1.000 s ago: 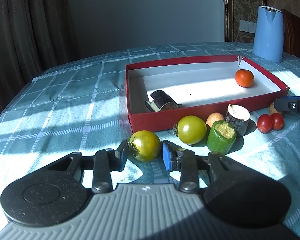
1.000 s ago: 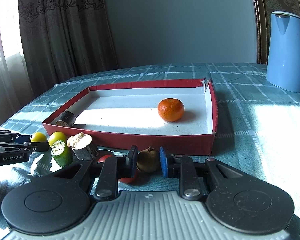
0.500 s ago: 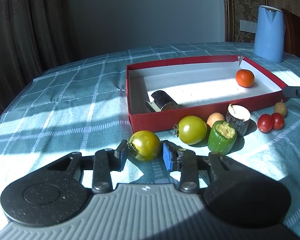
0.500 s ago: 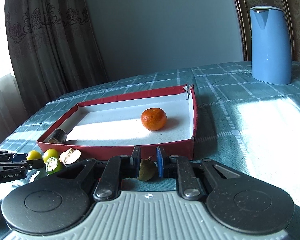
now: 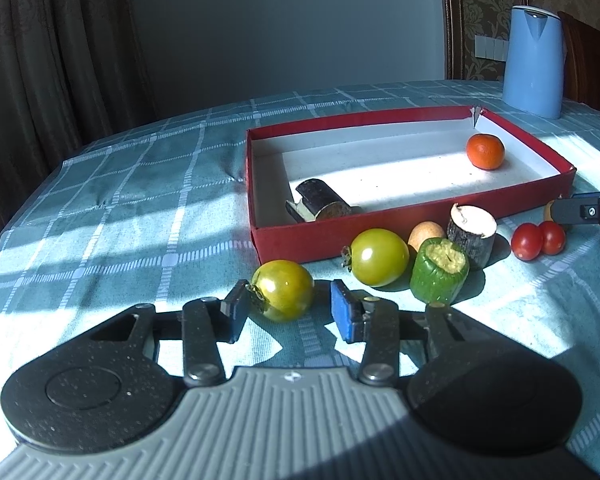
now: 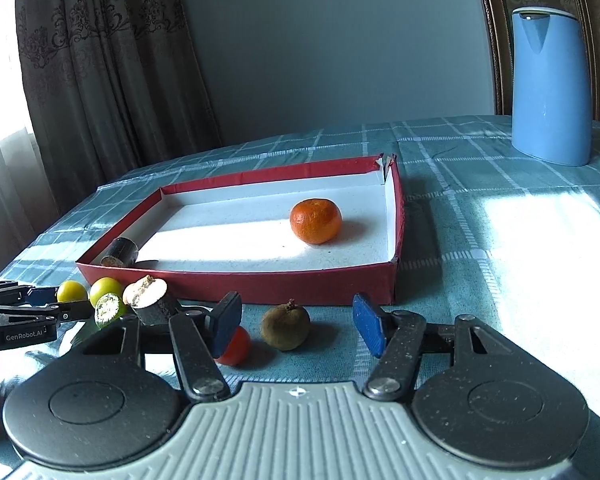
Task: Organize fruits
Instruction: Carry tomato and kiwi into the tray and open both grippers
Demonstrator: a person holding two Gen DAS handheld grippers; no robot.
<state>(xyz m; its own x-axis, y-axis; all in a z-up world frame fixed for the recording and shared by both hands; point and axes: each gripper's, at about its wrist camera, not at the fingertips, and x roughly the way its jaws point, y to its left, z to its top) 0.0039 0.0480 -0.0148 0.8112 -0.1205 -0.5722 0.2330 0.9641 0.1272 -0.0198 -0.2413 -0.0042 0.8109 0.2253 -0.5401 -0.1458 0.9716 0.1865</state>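
**Both grippers poised over loose fruit outside the box**

The left gripper point(image 5: 286, 312) stands spread moderately wide, with a green tomato point(image 5: 283, 290) sitting between its fingers; the left pad looks to touch the stem side, the right pad stands clear. The right gripper point(image 6: 296, 324) is spread wide around a small brown fruit point(image 6: 286, 328), neither pad touching it. Nothing is gripped. Ahead of both lies the red box point(image 6: 260, 286), holding a mandarin point(image 6: 316, 221) and a dark cut stub point(image 5: 320, 204).

The step in hand appears to be grasping: each gripper needs to close on its fruit, lift over the near wall just ahead, and release inside.

The left view alone shows the second green tomato point(image 5: 379, 257), a tan fruit point(image 5: 424, 234), the cut cucumber piece point(image 5: 440, 270), a pale-topped stub point(image 5: 471, 232) and two cherry tomatoes point(image 5: 538, 240) ahead and to its right. The right view shows only one cherry tomato, half hidden behind its left finger, but gives the brown fruit plainly, whereas the left view barely catches it behind the other gripper's tips.
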